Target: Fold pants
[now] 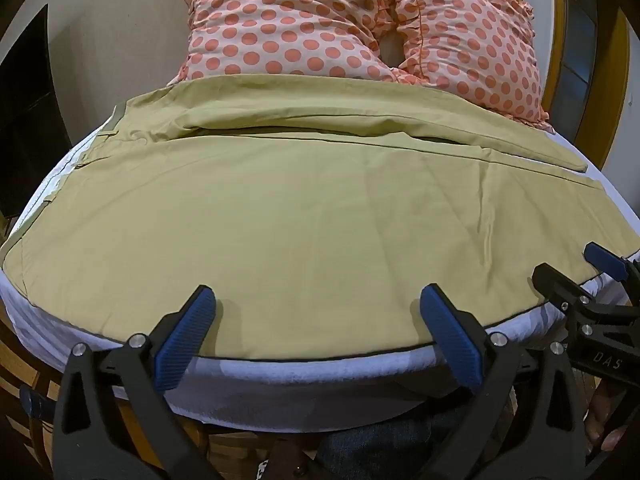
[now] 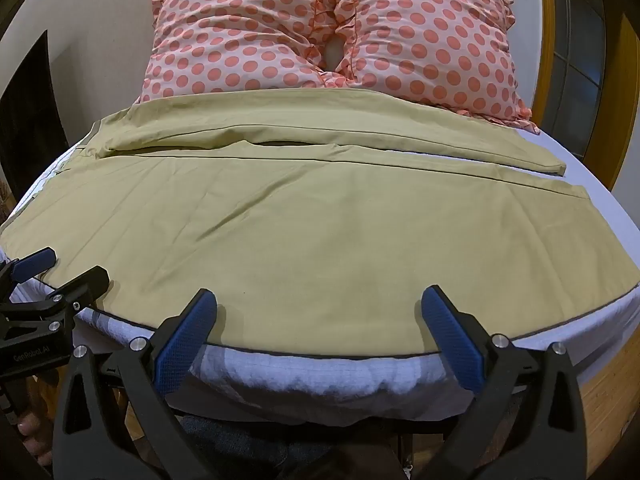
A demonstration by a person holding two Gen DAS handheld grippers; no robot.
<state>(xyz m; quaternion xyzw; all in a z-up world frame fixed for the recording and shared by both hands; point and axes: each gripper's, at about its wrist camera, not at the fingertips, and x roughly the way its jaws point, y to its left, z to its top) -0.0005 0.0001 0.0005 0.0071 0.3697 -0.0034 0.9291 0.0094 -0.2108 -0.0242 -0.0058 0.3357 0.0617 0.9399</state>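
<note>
- Pants (image 1: pixel 304 216), khaki, lie spread flat on the white-sheeted bed (image 1: pixel 280 376), just ahead of both your claws.
- Your left gripper (image 1: pixel 318 312) gapes wide, holding nothing, fingertips over the near hem.
- Your right gripper (image 2: pixel 319 314) is likewise spread and holds nothing; its body reads "DAS", the left's "GenRobot.AI".
- Beyond the pants, polka-dot pillows (image 2: pixel 332 28).

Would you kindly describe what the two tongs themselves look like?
Both the left tongs and right tongs have black angular plastic frames with silver screws and ribbed blue pads on the fingers. White lettering marks the bodies: "DAS" on the right, "GenRobot.AI" on the left.
</note>
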